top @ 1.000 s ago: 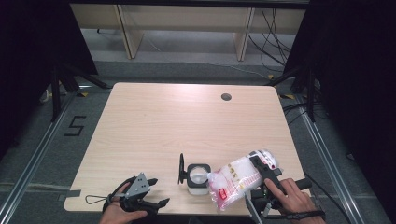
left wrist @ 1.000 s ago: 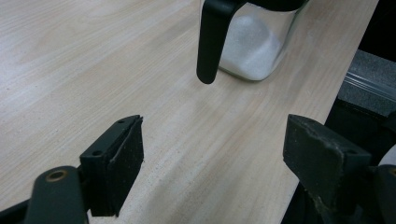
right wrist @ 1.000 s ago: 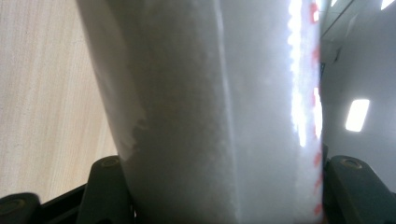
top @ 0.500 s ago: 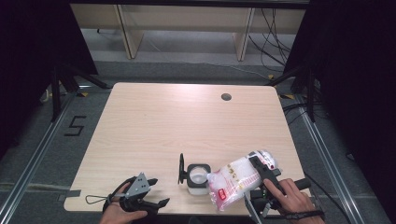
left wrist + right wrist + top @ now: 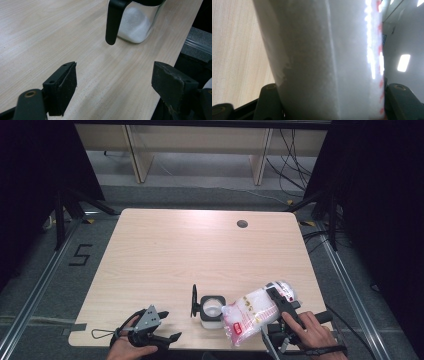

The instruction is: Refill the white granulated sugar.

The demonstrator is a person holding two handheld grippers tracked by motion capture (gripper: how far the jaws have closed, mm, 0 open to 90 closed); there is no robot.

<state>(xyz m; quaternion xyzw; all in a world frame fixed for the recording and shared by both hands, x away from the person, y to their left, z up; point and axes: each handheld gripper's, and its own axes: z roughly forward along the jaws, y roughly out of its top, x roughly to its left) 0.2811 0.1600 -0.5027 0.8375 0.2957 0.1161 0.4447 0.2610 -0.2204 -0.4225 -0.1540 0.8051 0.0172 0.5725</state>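
A clear plastic bag of white grains [image 5: 255, 312] with red print is held tilted over a small square glass jar [image 5: 211, 309] near the table's front edge. My right gripper [image 5: 280, 302] is shut on the bag [image 5: 324, 62], whose white bulk sits between the jaws in the right gripper view. The jar [image 5: 136, 23] holds white grains, and its black lid [image 5: 194, 301] stands flipped open on the jar's left. My left gripper [image 5: 167, 325] rests open at the front left, its jaws wide apart over bare wood [image 5: 113, 86], short of the jar.
The light wooden table [image 5: 190, 250] has a round cable hole [image 5: 242, 224] at the back right. Its front edge lies just under both hands. Dark floor, metal rails and shelf legs surround the table.
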